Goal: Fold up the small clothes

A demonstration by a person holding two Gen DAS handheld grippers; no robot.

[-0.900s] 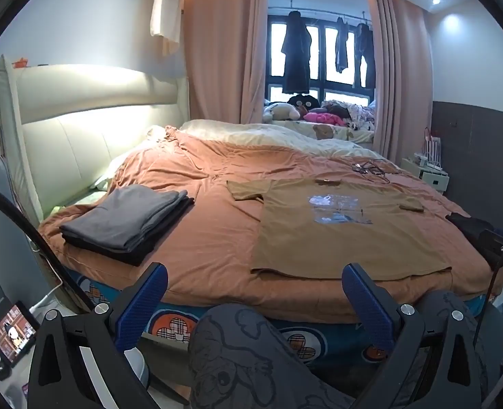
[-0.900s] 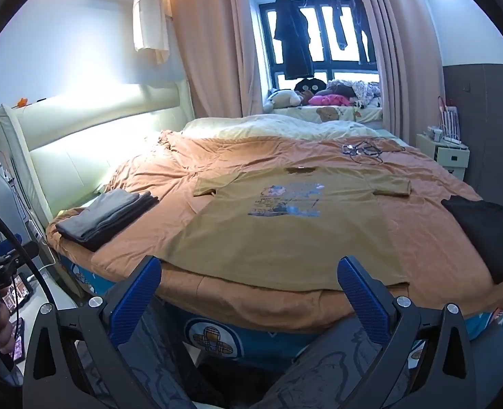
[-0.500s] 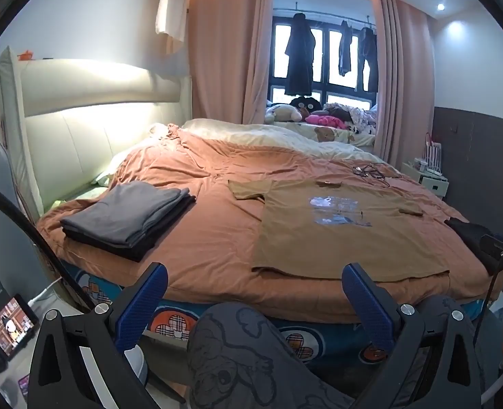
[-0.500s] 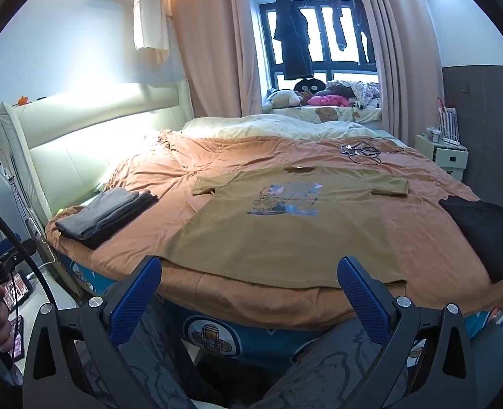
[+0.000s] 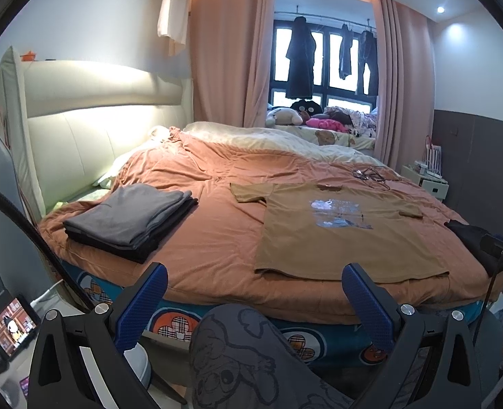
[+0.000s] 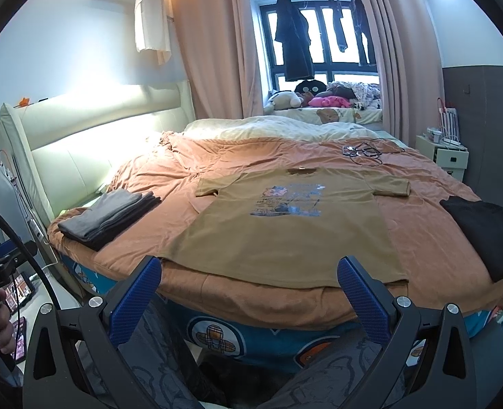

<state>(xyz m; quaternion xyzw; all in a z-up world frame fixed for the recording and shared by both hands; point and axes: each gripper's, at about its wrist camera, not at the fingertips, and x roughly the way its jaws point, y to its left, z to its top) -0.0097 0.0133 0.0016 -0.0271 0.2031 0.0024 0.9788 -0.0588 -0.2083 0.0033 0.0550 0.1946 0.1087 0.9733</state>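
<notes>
With both the left gripper (image 5: 253,301) and right gripper (image 6: 248,298) gaping wide and empty short of the bed's edge, the brown T-shirt (image 6: 285,228) lies flat ahead of the fingertips, so each should reach for a hem corner evenly

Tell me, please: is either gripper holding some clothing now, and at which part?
Nothing is held. The left gripper and the right gripper are both open, short of the brown T-shirt lying flat on the bed.
</notes>
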